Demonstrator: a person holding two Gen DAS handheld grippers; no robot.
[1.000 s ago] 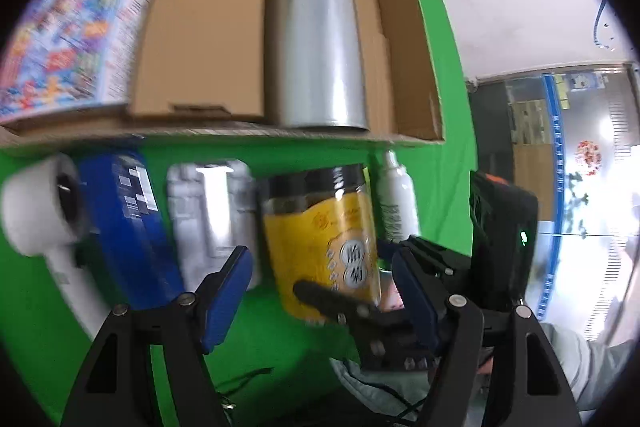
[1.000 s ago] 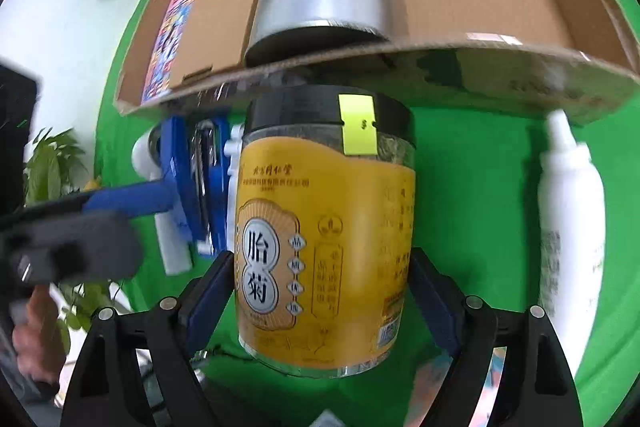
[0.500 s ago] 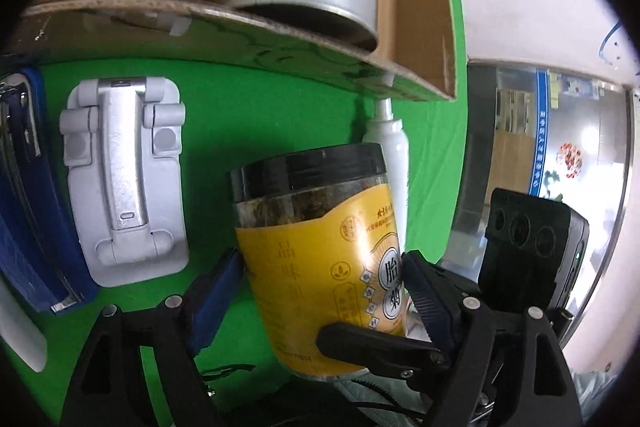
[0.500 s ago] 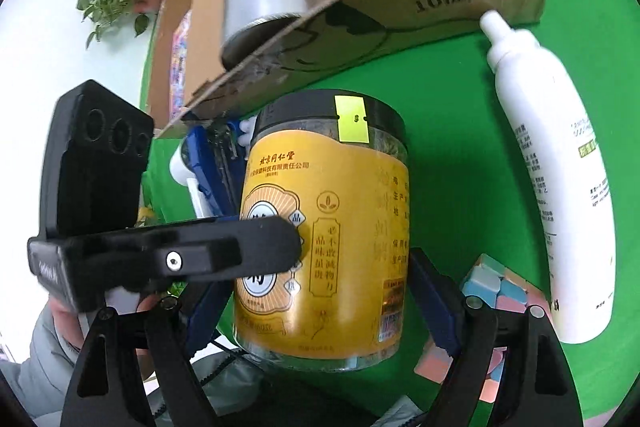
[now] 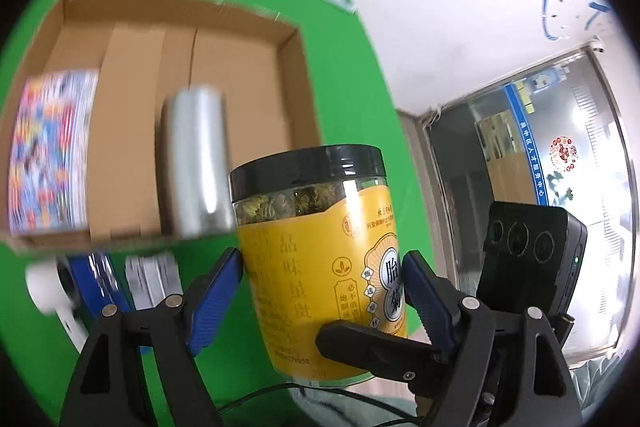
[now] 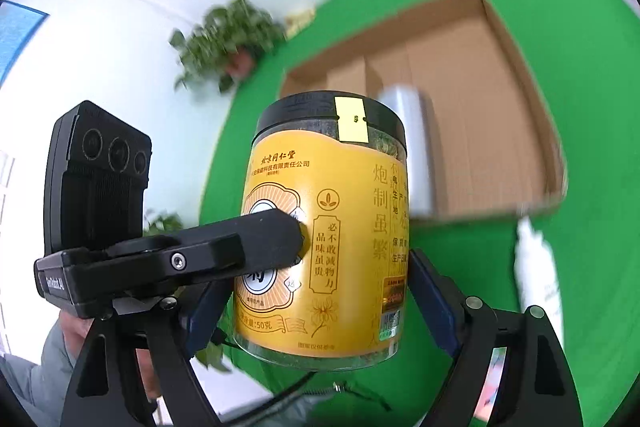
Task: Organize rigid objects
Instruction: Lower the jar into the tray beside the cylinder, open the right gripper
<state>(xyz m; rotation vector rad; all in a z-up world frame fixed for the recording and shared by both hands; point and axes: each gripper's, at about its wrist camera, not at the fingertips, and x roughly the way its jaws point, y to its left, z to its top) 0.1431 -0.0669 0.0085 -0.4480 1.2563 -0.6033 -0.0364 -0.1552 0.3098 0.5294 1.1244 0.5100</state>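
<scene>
A clear jar (image 5: 316,247) with a black lid and a yellow label hangs upright in the air in front of the cardboard box (image 5: 240,75). My left gripper (image 5: 320,287) has its blue pads pressed on the jar's two sides. My right gripper (image 6: 316,303) is shut on the same jar (image 6: 340,227) from another side. One black finger (image 5: 360,343) of the right gripper crosses the jar's lower front in the left wrist view. A left finger (image 6: 224,247) lies across the label in the right wrist view.
The open box (image 6: 480,87) on the green table holds a silver cylinder (image 5: 196,163) and a colourful flat pack (image 5: 48,155). Below its near wall lie a white roll (image 5: 44,287), a blue stapler (image 5: 96,287) and a grey block (image 5: 152,279). A white bottle (image 6: 536,279) lies at the right.
Both grippers have risen with the jar, so the box now shows from above. The left gripper, empty a second ago, has closed around the jar beside the right one.
</scene>
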